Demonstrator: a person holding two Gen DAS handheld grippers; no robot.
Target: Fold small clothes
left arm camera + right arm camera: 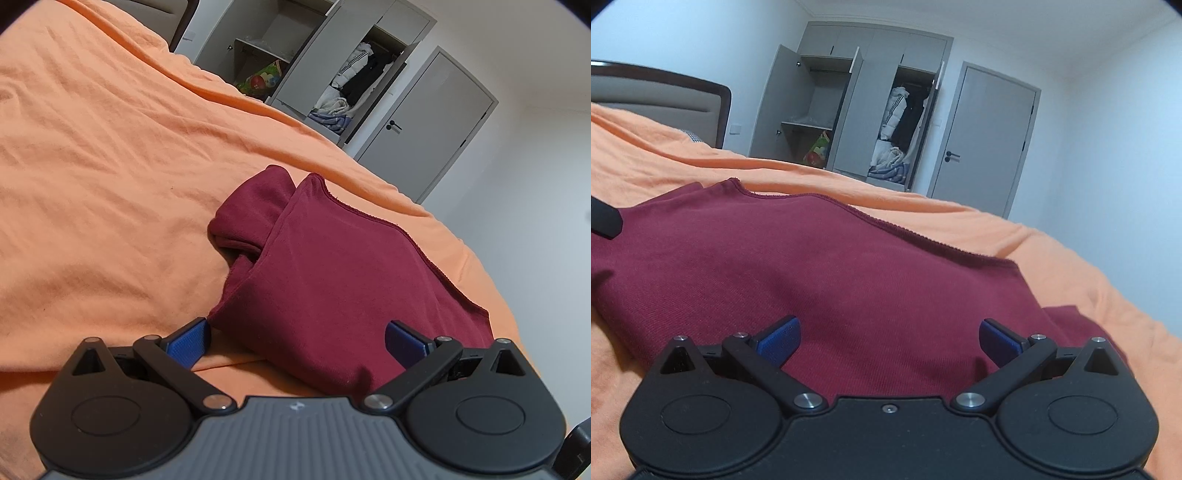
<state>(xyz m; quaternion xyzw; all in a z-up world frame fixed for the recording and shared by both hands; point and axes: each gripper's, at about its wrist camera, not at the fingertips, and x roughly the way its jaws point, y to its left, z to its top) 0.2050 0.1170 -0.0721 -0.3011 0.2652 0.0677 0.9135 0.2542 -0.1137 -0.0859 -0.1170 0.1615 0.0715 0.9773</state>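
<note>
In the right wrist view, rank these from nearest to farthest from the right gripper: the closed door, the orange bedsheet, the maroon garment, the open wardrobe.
From the right gripper:
1. Maroon garment, directly under and ahead of the open fingers.
2. Orange bedsheet, beyond the garment's far edge.
3. Open wardrobe and closed door, along the far wall; too close to call.

The left gripper (297, 341) has a ribbed grey plastic body behind the jaws, marked with a small pale emblem at its centre, flanked by two round black housings. Black link arms on silver pivot pins carry textured blue pads (188, 347). The right gripper (889, 341) is alike, but its body is plain black with one small screw.
</note>
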